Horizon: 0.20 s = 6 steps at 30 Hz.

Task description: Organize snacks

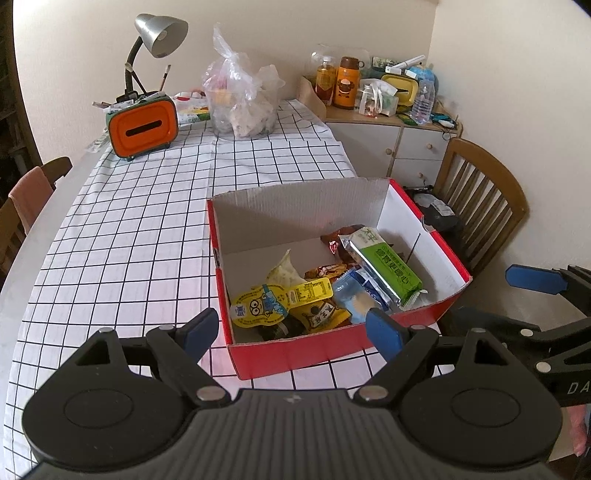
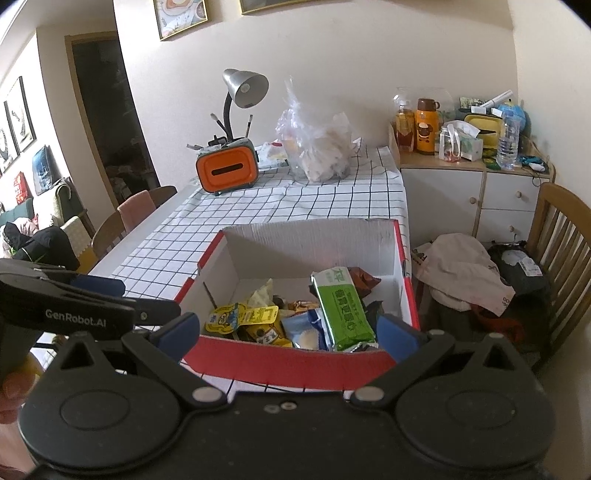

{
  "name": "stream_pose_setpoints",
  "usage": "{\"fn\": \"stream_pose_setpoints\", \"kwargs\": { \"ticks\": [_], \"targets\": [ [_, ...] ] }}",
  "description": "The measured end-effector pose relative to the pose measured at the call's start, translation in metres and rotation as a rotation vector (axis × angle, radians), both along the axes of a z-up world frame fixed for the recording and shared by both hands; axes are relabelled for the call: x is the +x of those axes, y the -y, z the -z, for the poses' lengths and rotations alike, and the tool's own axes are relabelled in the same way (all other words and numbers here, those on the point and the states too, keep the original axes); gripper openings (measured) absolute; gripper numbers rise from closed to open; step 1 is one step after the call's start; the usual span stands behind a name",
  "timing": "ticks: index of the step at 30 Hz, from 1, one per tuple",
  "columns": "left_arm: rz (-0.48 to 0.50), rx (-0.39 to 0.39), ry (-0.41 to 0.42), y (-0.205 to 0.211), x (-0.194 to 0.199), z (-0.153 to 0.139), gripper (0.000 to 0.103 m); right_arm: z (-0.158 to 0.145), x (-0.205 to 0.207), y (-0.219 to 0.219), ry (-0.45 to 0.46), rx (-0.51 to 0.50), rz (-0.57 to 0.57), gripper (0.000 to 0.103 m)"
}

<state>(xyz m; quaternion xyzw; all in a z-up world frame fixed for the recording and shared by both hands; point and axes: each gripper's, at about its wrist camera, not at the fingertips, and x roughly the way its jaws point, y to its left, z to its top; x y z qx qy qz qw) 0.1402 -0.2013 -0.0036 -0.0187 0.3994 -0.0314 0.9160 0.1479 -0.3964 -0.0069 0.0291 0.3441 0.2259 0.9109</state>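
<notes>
A red cardboard box (image 1: 295, 350) (image 2: 288, 360) with white inner walls stands at the near right corner of the checked table. Inside lie several snacks: a green packet (image 1: 391, 266) (image 2: 345, 310), a yellow cartoon pouch (image 1: 258, 306) (image 2: 225, 317) and a blue-white packet (image 1: 354, 295) (image 2: 306, 332). My left gripper (image 1: 291, 332) hovers just before the box's near wall, open, with nothing held. My right gripper (image 2: 288, 334) is also open and holds nothing, close to the box's near rim. Each gripper shows at the edge of the other's view: the right gripper (image 1: 517, 302), the left gripper (image 2: 122, 295).
An orange tissue box (image 1: 142, 127) with a desk lamp (image 1: 159, 33) stands at the table's far end, beside a plastic bag over a bucket (image 1: 240, 99). A white cabinet (image 1: 406, 144) holds bottles. A wooden chair (image 1: 480, 195) with bags stands right of the table.
</notes>
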Motion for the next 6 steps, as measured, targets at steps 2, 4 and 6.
{"fn": "stream_pose_setpoints", "kwargs": {
  "ticks": [2, 4, 6],
  "targets": [
    [0.001, 0.002, -0.002, -0.0002, -0.0002, 0.0006, 0.087, 0.0017, -0.001, 0.0, -0.004, 0.003, 0.003, 0.103],
    [-0.004, 0.004, -0.007, -0.0012, -0.0003, 0.0016, 0.087, 0.0038, -0.0008, -0.0009, -0.011, 0.004, 0.006, 0.103],
    [-0.008, 0.003, -0.013, -0.0029, -0.0005, 0.0028, 0.087, 0.0067, -0.0007, -0.0027, -0.02, 0.002, 0.006, 0.103]
  ]
}}
